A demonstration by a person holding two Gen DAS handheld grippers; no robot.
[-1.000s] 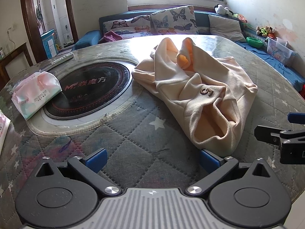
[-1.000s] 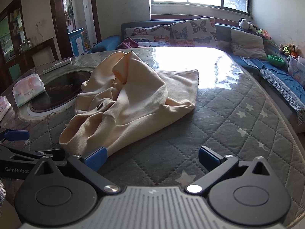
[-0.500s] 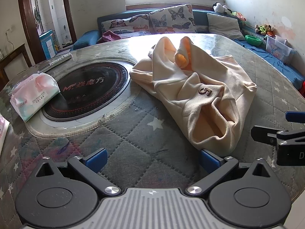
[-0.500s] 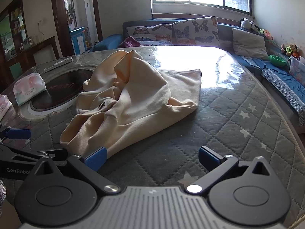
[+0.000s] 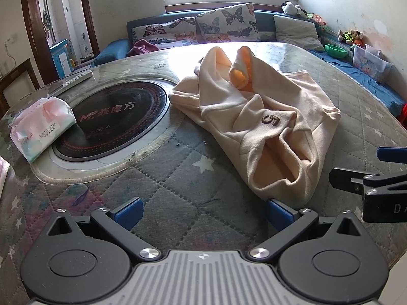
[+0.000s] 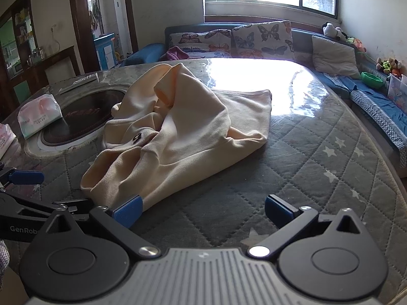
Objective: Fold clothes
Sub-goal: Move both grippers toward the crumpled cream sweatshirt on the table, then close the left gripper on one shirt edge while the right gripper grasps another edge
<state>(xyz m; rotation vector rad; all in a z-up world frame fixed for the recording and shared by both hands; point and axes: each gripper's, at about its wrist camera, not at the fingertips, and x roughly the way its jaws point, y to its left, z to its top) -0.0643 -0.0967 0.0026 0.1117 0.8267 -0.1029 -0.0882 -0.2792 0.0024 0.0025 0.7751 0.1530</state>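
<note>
A cream garment (image 5: 257, 124) with a brown "5" on it lies crumpled on the quilted grey table cover (image 5: 165, 178); it also shows in the right wrist view (image 6: 183, 137). My left gripper (image 5: 201, 212) is open and empty, low over the table, with its right fingertip next to the garment's near open end. My right gripper (image 6: 201, 211) is open and empty, with its left fingertip at the garment's near edge. The right gripper shows at the right edge of the left wrist view (image 5: 376, 175), and the left gripper at the left edge of the right wrist view (image 6: 23, 190).
A round black cooktop (image 5: 112, 117) is set into the table left of the garment. A tissue pack (image 5: 40, 127) lies on its left rim. A sofa with butterfly cushions (image 5: 203, 28) runs behind the table. A blue bench with toys (image 6: 376, 94) stands to the right.
Both grippers have drawn back slightly and lifted a little; the garment looks a bit farther off. The garment itself has not moved.
</note>
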